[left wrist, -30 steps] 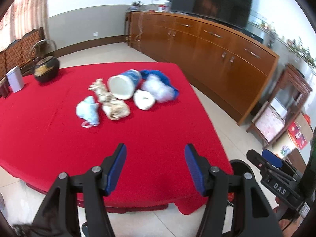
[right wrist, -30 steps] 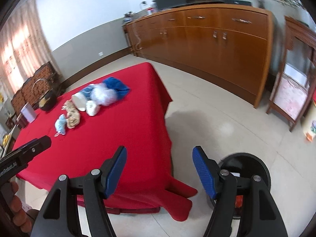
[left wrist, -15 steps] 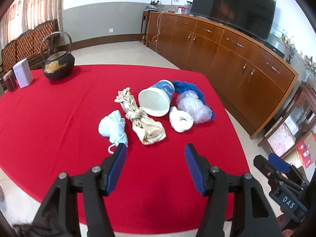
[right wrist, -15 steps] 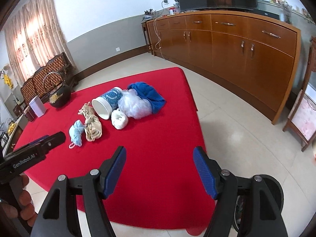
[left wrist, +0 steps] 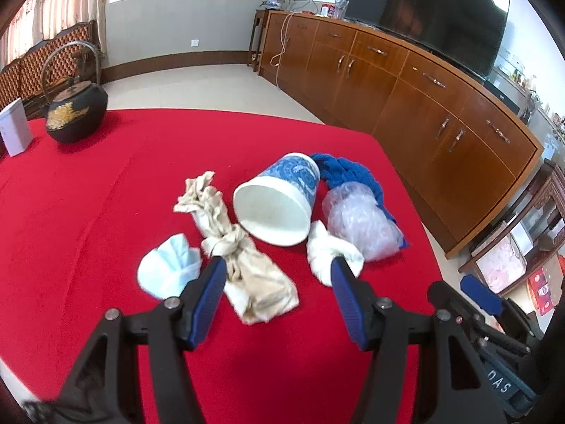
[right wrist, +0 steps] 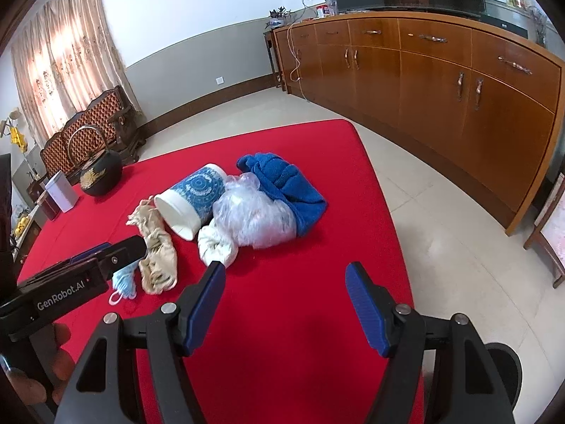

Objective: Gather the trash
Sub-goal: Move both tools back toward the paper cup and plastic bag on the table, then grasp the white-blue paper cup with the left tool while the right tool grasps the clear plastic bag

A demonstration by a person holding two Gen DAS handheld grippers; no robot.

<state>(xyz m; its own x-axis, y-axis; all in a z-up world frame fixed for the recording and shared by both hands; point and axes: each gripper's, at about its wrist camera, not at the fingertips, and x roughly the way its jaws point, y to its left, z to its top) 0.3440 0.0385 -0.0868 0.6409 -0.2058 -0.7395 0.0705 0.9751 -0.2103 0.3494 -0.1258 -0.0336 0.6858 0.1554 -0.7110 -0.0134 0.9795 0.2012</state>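
The worktop point(left wrist: 88, 194) is covered with a red cloth, and the trash lies together in a small group near its far right part. In the left wrist view the left gripper point(left wrist: 277, 265) hangs over the cloth with its jaws wide apart and nothing between them; the knotted beige rag point(left wrist: 233, 243) lies just past its tips, at about 12 o'clock. The pale blue face mask point(left wrist: 169, 268) is at 10 o'clock from this gripper, partly behind the left finger. The paper cup point(left wrist: 279, 205) lies on its side with the open mouth toward the camera, touching the rag. At 1 o'clock are the white crumpled tissue point(left wrist: 328, 251), the clear plastic bag point(left wrist: 360, 222) beside it, and the blue towel point(left wrist: 346, 173) under and behind the bag. A dark kettle point(left wrist: 76, 113) and a small white box point(left wrist: 14, 127) stand well apart at the far left. In the right wrist view the right gripper point(right wrist: 286, 270) is also wide open and empty above the red cloth, with the tissue near its left finger. A wooden cabinet point(right wrist: 459, 81) runs along the wall.
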